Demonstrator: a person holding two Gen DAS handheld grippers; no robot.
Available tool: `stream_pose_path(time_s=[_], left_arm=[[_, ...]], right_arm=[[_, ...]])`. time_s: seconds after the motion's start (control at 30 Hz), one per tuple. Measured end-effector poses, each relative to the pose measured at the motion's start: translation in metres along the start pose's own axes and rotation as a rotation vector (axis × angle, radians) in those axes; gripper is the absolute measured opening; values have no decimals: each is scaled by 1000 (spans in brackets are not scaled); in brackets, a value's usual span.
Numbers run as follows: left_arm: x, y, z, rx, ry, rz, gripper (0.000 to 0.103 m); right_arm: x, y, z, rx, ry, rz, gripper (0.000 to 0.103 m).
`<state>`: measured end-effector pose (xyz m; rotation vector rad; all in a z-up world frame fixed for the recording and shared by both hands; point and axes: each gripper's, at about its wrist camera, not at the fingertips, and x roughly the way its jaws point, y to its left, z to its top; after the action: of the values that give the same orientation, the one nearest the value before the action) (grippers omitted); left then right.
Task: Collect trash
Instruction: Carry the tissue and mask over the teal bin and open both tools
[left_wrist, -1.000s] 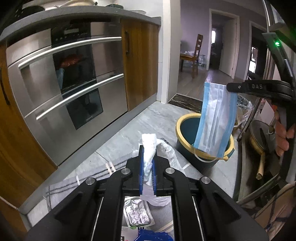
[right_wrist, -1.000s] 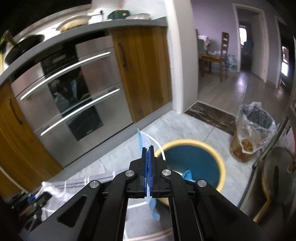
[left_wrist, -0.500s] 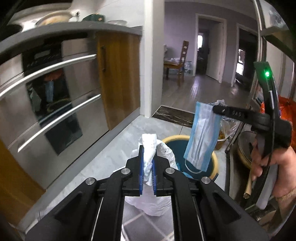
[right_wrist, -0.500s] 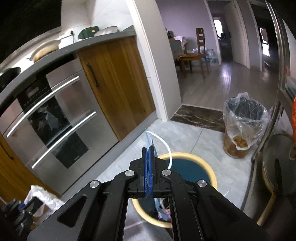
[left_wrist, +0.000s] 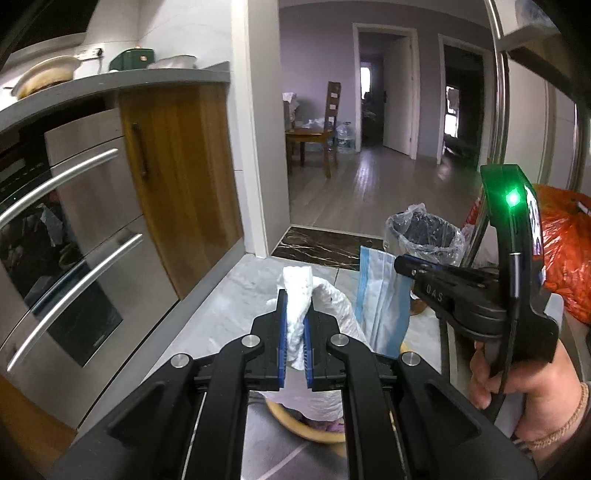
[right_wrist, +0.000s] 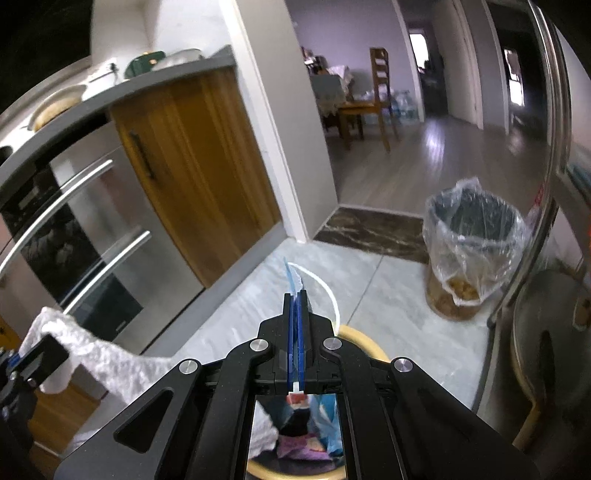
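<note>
Grey marble-look floor tiles (left_wrist: 236, 291) run past a steel oven front and a wooden cabinet toward an open doorway. Nearest the left wrist camera, the left gripper (left_wrist: 294, 314) has its blue-padded fingers pressed in on a crumpled white paper towel (left_wrist: 296, 291), which rises above the fingertips and hangs down behind them as a wider white mass. Directly below sits a yellow-rimmed bin (left_wrist: 295, 428), only part of its rim visible under the towel. Just right of it, the right gripper (left_wrist: 400, 264) points in from the side, its fingers pinched together on the top edge of a blue face mask (left_wrist: 382, 302) that hangs straight down over the bin. In the right wrist view the mask (right_wrist: 291, 277) is seen edge-on between the closed fingertips, its white ear loop (right_wrist: 325, 291) curving out to the right, and the bin's rim (right_wrist: 364, 341) lies just below. Farther off, a plastic-lined waste basket (right_wrist: 472, 236) stands near the dark threshold strip. Beyond it is a wooden chair (left_wrist: 332, 125).
</note>
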<state>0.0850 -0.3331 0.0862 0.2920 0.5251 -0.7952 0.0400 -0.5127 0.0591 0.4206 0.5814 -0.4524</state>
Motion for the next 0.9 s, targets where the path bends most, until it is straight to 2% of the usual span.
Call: stream_pose_path(time_s=[0.3, 0.5, 0.57, 0.6, 0.67, 0.7, 0.73, 0.8, 0.83, 0.87, 0.9], left_arm=[[77, -9, -20, -22, 133, -12, 7], [108, -8, -44, -48, 220, -14, 7], [113, -8, -48, -52, 244, -12, 11], [114, -8, -50, -53, 249, -10, 16], [112, -6, -52, -56, 243, -2, 35], [109, -5, -52, -58, 231, 6, 50], [106, -5, -53, -59, 220, 15, 60], [103, -3, -55, -66, 212, 24, 65], [102, -3, -55, -70, 214, 26, 68], [101, 0, -57, -80, 217, 27, 70], [101, 1, -58, -87, 219, 29, 75]], right_arm=[[32, -22, -12, 37, 111, 2, 3], [44, -20, -20, 24, 167, 2, 3], [46, -18, -23, 17, 183, 2, 3], [48, -17, -24, 10, 192, 0, 3], [50, -17, -25, 3, 202, -2, 6], [50, -17, -26, 3, 206, -1, 11], [50, -18, -25, 7, 207, 0, 13], [49, -18, -25, 15, 205, 1, 28], [49, -19, -25, 20, 204, 3, 31], [49, -19, -25, 24, 207, 6, 38], [49, -19, -25, 28, 210, 9, 52]])
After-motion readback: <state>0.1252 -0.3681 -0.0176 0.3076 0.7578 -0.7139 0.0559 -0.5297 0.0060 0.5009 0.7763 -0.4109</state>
